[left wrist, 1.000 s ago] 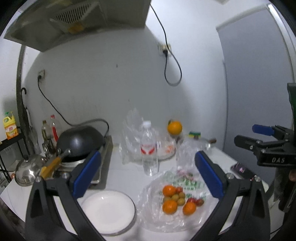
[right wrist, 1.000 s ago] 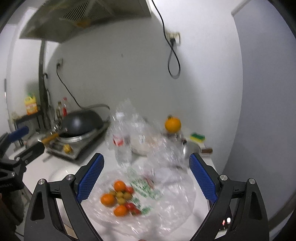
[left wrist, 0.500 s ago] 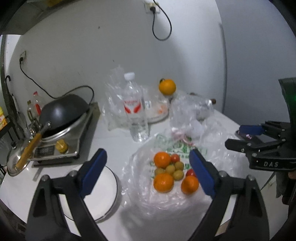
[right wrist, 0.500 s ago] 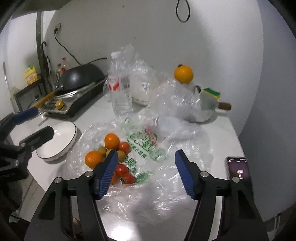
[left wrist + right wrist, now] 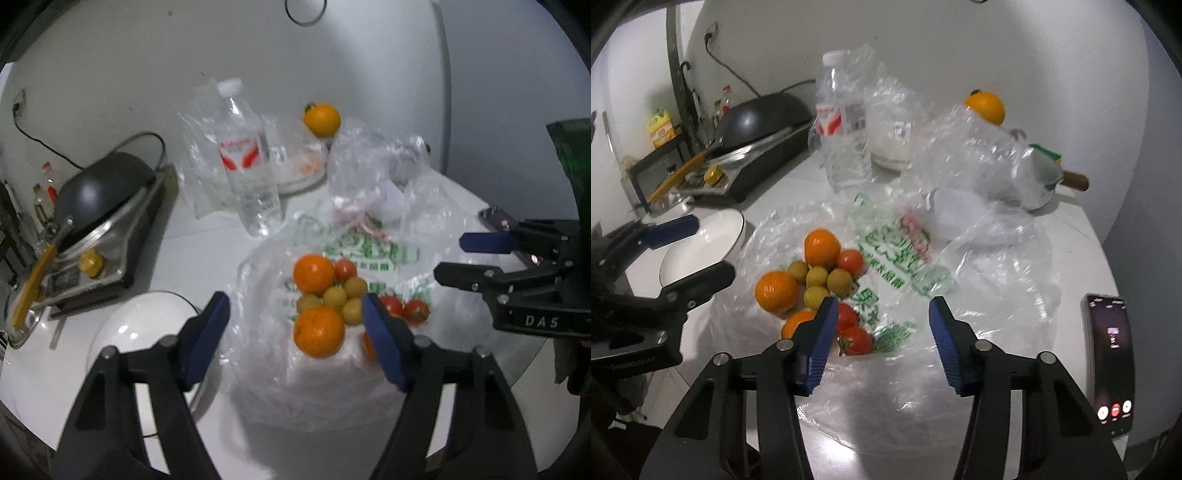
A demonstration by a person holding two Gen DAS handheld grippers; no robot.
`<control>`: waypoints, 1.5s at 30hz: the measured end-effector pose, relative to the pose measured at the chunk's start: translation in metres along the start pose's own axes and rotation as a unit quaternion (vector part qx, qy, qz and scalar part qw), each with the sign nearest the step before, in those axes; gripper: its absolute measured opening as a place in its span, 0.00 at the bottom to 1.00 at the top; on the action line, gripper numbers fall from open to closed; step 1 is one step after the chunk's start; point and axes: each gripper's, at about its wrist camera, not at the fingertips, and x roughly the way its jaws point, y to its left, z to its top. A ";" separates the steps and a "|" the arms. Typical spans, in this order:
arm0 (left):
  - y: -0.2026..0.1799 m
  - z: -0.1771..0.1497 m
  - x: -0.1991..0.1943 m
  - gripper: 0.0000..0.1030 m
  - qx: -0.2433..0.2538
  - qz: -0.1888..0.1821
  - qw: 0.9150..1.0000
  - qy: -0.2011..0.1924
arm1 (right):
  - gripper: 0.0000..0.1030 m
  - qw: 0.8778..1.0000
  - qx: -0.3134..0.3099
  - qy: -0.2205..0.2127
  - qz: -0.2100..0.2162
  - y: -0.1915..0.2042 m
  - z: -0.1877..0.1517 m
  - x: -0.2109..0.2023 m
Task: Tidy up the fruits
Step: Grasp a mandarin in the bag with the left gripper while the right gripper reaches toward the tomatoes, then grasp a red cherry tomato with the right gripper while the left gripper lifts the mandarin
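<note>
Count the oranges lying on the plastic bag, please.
3. One orange is at the far end of the pile, one at its left, and one nearest, partly behind the right gripper. More may be hidden in the plastic bag.

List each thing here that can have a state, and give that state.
left gripper: open, empty, over the fruit
right gripper: open, empty
printed plastic bag: spread flat, fruit piled on it
white bowl: upright, empty
water bottle: upright, capped
phone: flat, screen lit
wok: sitting on the cooker
</note>
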 end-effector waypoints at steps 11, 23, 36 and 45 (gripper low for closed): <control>-0.006 -0.006 0.027 0.68 0.016 -0.008 0.999 0.038 | 0.48 0.999 -0.004 0.039 0.028 0.003 -0.012 0.028; -0.009 -0.011 0.050 0.61 0.022 -0.017 0.997 0.070 | 0.42 0.997 -0.008 0.062 0.044 0.002 -0.017 0.042; -0.009 -0.014 0.065 0.46 0.023 -0.038 0.995 0.087 | 0.28 0.996 -0.013 0.064 0.056 0.006 -0.019 0.044; -0.007 -0.014 0.059 0.44 0.022 -0.042 0.996 0.076 | 0.28 0.997 -0.013 0.052 0.054 0.006 -0.017 0.037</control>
